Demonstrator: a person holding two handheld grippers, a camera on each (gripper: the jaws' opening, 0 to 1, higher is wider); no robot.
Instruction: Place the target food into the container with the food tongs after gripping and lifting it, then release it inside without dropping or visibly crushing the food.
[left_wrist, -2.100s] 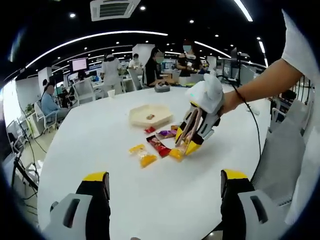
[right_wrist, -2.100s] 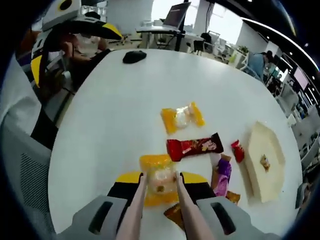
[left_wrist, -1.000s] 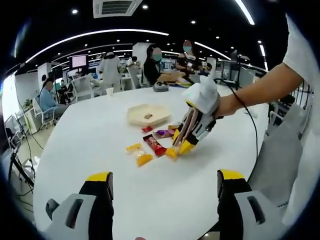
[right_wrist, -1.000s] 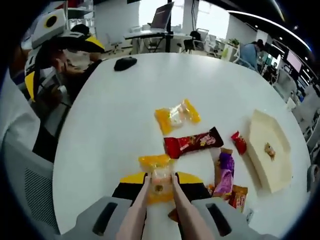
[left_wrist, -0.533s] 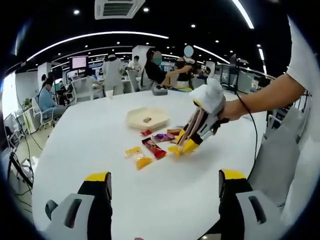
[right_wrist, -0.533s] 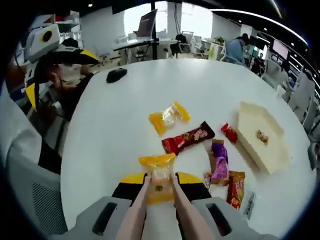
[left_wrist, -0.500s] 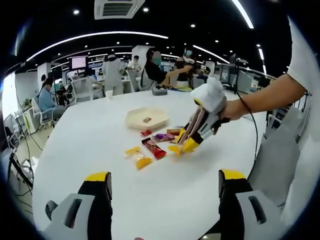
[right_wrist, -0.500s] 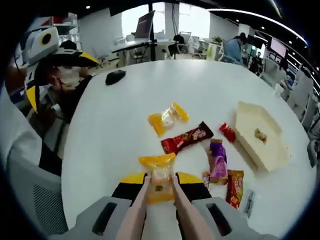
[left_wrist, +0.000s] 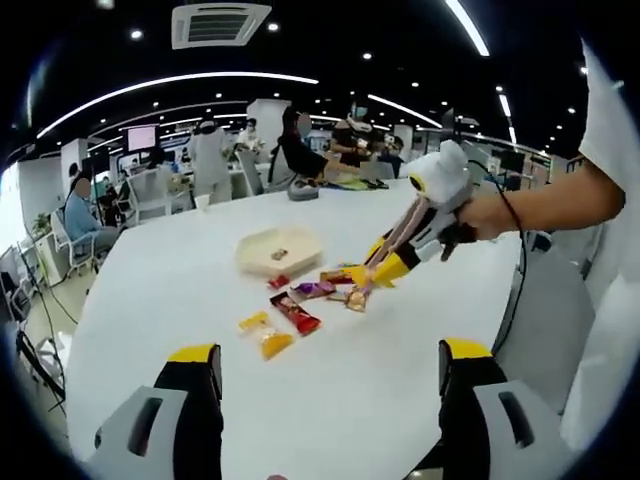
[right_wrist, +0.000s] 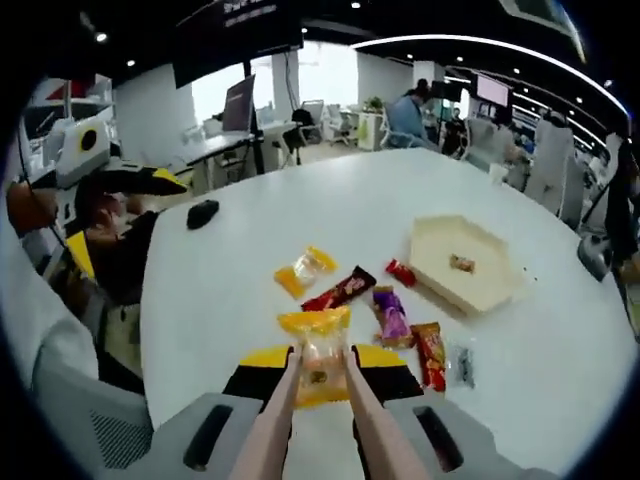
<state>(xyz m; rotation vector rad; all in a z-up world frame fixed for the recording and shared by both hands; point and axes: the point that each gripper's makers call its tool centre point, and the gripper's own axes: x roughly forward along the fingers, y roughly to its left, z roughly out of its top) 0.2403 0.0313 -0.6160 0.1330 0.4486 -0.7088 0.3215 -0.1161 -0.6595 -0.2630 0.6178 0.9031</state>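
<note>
My right hand-held gripper (right_wrist: 318, 378) clamps pink food tongs (right_wrist: 345, 415), tongs pinching yellow-wrapped snack packet (right_wrist: 316, 352). Packet now lifted off white round desk (right_wrist: 250, 225); a second ago it sat low among other wrappers. Pale hexagonal tray (right_wrist: 462, 262) well apart, one small piece inside. Grip looks gentle, wrapper not crushed. Next, I judge: carry across to tray. My left hand-held gripper (left_wrist: 330, 385) wide, empty, above desk.
</note>
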